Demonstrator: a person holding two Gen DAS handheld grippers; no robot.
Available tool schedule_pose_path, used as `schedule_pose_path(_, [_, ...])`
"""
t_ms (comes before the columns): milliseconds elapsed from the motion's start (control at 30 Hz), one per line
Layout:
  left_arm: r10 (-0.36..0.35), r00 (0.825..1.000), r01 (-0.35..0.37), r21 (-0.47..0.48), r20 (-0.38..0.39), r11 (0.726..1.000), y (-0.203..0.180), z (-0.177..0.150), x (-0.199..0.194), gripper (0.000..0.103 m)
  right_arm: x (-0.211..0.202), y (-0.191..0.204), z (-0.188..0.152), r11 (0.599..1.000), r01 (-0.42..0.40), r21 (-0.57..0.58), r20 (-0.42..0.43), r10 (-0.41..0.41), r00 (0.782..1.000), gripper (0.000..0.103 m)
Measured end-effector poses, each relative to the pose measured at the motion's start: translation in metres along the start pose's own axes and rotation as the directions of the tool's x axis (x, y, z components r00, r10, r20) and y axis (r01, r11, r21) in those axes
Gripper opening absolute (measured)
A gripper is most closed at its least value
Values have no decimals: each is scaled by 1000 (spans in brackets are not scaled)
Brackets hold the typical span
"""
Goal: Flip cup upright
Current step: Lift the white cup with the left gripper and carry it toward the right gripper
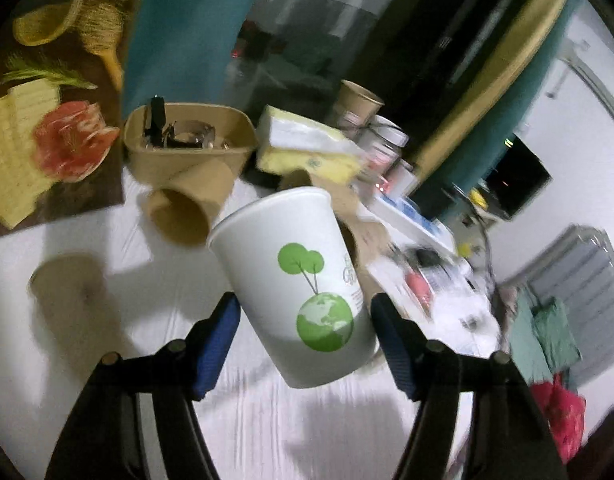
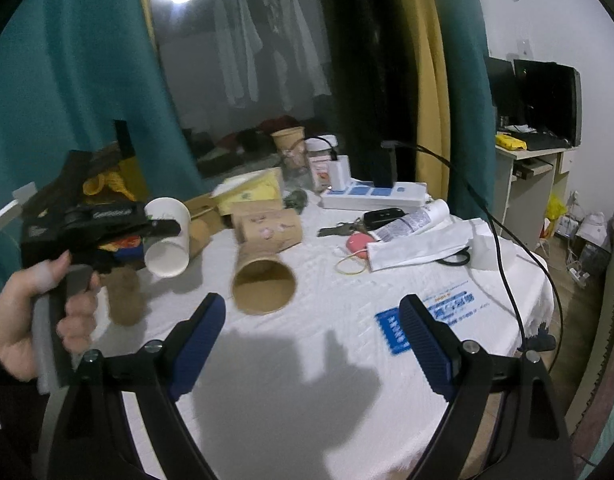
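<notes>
Left wrist view: the left gripper (image 1: 305,320) has its jaws closed on the white paper cup (image 1: 295,280), the blue pads pressing its wall at nine and three o'clock. The cup bears a green tree and globe print and is held clear of the tabletop (image 1: 87,360), tilted, its open mouth toward eleven o'clock and its base toward the camera. Behind it, at ten o'clock, a brown paper cup (image 1: 187,210) lies on its side against a brown cardboard bowl (image 1: 189,148) full of small objects; a yellow tissue pack (image 1: 307,148) sits at one o'clock. The background is smeared by motion blur.

Right wrist view: the right gripper (image 2: 313,320) hovers over the white tablecloth with its jaws wide apart and nothing between them. At nine o'clock a hand (image 2: 47,312) grips the handle of the left gripper, which carries the white cup off the cloth. Just beyond the right jaws, at twelve o'clock, another brown cup (image 2: 265,276) lies on its side, mouth toward the camera.
</notes>
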State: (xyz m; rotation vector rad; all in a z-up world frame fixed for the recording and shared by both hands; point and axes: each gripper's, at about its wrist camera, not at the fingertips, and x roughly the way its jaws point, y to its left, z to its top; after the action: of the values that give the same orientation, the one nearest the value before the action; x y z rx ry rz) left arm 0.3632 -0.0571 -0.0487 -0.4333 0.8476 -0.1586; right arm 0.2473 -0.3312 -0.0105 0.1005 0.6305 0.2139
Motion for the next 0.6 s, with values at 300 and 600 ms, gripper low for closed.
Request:
schedule_pose_path(300, [-74, 989, 72, -19, -130, 997, 36, -136, -95, 68, -34, 47, -58, 995, -100, 0, -107, 99, 989, 87])
schedule_pose_path(600, [-31, 981, 16, -79, -189, 997, 81, -195, -115, 68, -30, 78, -101, 986, -169, 8, -242, 166, 956, 87])
